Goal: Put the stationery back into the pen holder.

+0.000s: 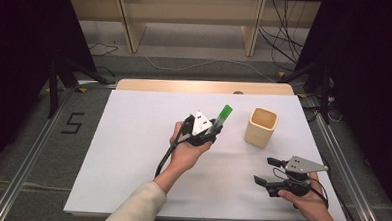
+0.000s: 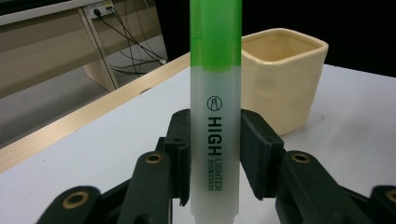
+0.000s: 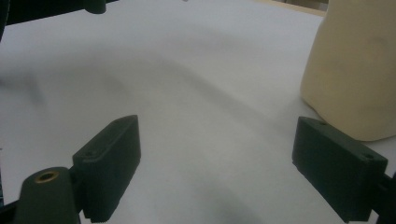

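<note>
Green highlighter (image 2: pixel 215 116) pinched at its pale, frosted barrel between the two black pads of the left tool (image 2: pixel 215 154), cap end up, held clear above the white desk (image 1: pixel 132 138) and just short of the cream square pen cup (image 1: pixel 261 126). Likely light, stiff and hollow plastic; smooth and a little slippery, so apt to swivel or slide if gripped loosely. Flat-sided barrel at the printed lettering, best for a hold, as now; green cap (image 1: pixel 225 112) a poorer place, since apt to pull off. Not fragile; firm squeeze tolerated, probably. Narrow enough for the cup's open mouth, though a tilt at release could leave it leaning on the rim. Cup looks ceramic or thick plastic, fairly stable, maybe tippable if knocked at the lip. Right tool (image 1: pixel 270 171) spread wide with nothing between the pads (image 3: pixel 109 163), resting low near the desk's right front, well apart from the highlighter, beside the cup.
</note>
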{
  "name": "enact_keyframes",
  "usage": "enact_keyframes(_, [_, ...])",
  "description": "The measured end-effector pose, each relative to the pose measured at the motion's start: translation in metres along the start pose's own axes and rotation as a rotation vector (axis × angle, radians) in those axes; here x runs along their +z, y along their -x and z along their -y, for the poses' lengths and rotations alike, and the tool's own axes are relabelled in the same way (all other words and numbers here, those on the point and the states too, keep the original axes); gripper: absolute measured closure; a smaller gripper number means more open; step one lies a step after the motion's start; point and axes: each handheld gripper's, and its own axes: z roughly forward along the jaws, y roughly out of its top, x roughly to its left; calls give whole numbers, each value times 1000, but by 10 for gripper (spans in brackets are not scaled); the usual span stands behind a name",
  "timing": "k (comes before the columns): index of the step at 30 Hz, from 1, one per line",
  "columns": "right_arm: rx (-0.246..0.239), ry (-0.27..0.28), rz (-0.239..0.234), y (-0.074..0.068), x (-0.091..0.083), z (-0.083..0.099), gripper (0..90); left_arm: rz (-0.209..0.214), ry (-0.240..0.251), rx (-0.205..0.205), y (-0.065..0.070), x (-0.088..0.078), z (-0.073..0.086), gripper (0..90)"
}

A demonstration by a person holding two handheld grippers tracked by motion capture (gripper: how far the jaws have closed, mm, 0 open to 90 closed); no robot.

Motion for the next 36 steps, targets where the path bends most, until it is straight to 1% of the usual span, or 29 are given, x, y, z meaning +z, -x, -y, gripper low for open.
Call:
enact_keyframes(1, [2, -1, 1, 0, 0, 0, 160, 1, -1, 7, 0, 1, 0, 663])
enact_keyframes(4, [2, -1, 0, 0, 0, 0, 160, 2, 5, 4, 1, 4, -1, 663])
enact_keyframes(7, [2, -1, 0, 0, 0, 0, 161, 8, 4, 11, 3, 6, -3, 662])
enact_keyframes(12, [-1, 0, -1, 0, 0, 0, 160, 12, 13, 6, 5, 11, -5, 662])
enact_keyframes(17, [3, -1, -1, 0, 0, 0, 160, 18, 14, 12, 7, 15, -6, 663])
enact_keyframes(19, [2, -1, -2, 0, 0, 0, 160, 24, 21, 12, 8, 17, -6, 662])
enact_keyframes(21, [-1, 0, -2, 0, 0, 0, 160, 33, 41, 7, 8, 19, -7, 663])
enact_keyframes(25, [-1, 1, -2, 0, 0, 0, 160, 36, 71, 3, 11, 24, -8, 662])
enact_keyframes(36, [1, 0, -3, 0, 0, 0, 160, 41, 109, 7, 19, 39, -15, 663])
